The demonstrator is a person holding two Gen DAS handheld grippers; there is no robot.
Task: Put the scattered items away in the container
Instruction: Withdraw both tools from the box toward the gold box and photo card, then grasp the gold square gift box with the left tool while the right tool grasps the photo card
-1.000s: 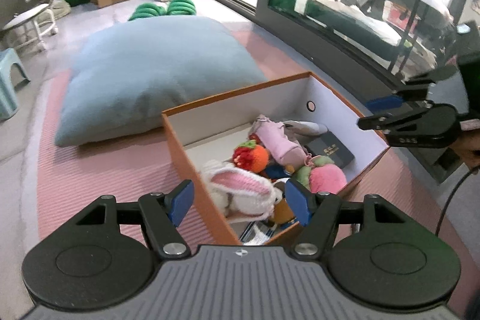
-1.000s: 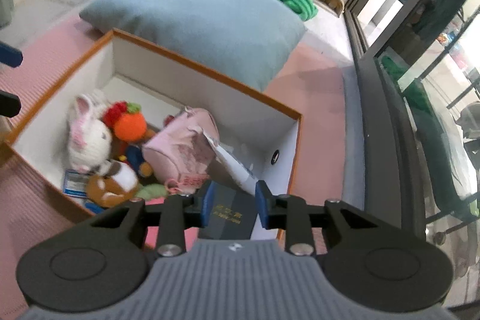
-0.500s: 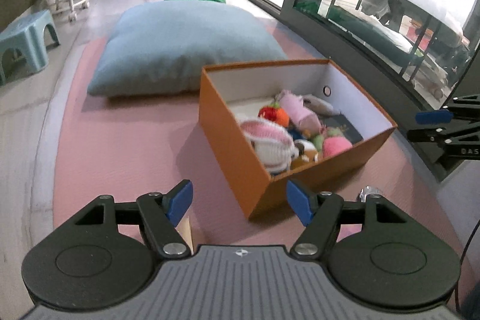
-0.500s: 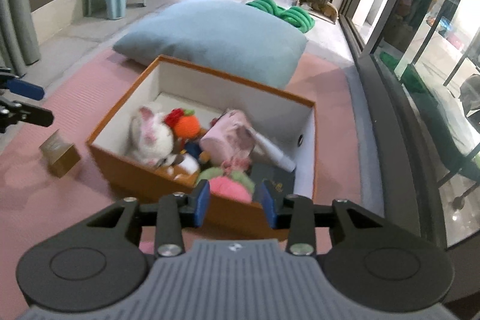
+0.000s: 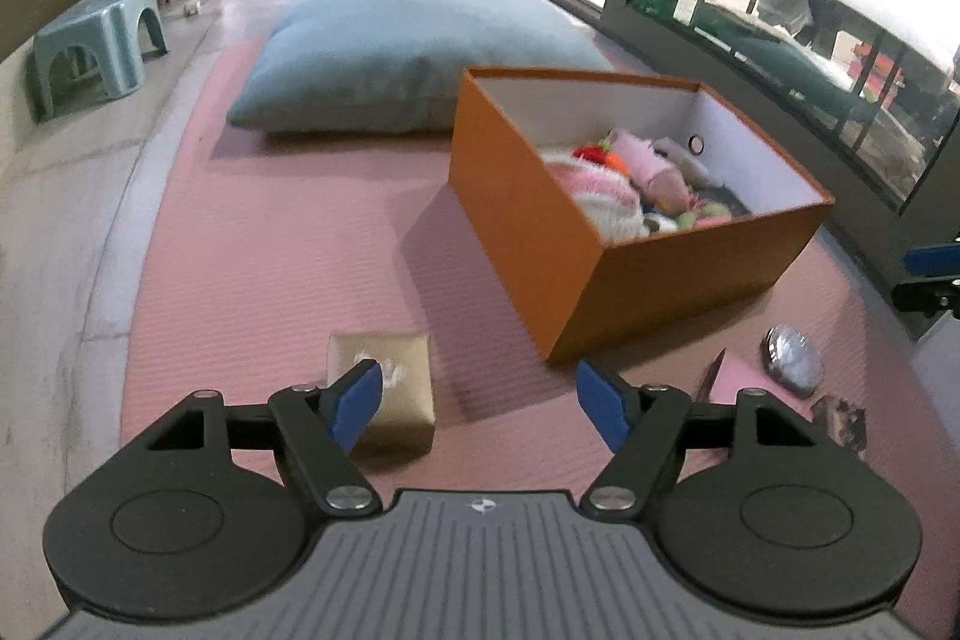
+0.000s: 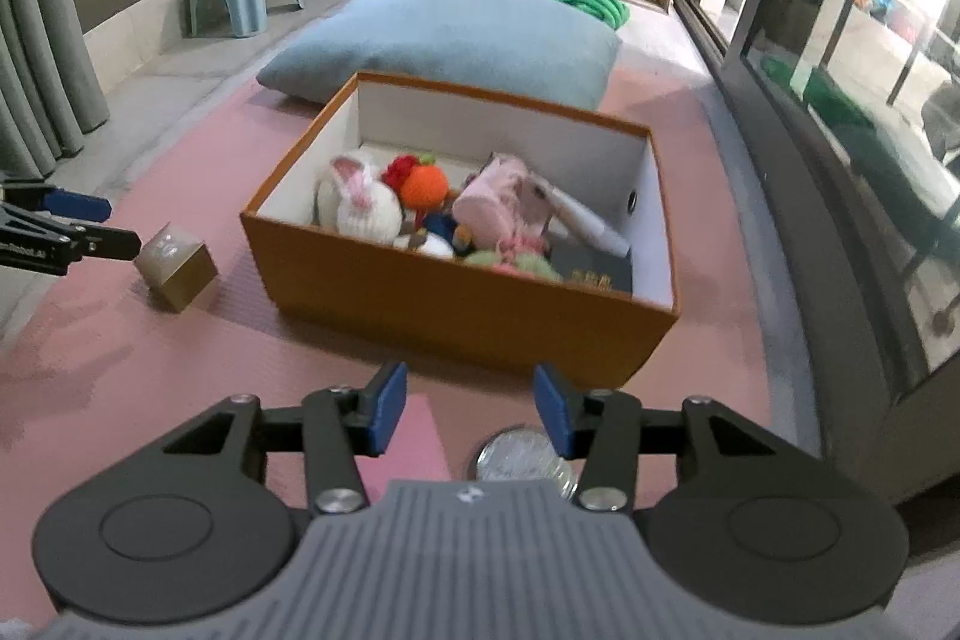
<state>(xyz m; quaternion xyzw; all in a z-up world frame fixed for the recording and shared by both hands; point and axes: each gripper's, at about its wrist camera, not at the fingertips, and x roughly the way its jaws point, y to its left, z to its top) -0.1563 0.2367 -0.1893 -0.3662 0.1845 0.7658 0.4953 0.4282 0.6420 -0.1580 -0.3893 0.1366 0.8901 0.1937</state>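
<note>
What changed: both grippers have pulled back from the orange cardboard box (image 6: 462, 304); the dark flat case now lies inside it.
Left gripper (image 5: 478, 405): jaws opening, nothing between them, near the small gold box (image 5: 384, 388) on the pink mat (image 5: 270, 244).
Right gripper (image 6: 466, 407): jaws opening, empty, above the round silver tin (image 6: 519, 454).
Meaning: a few things are left to pick up.
</note>
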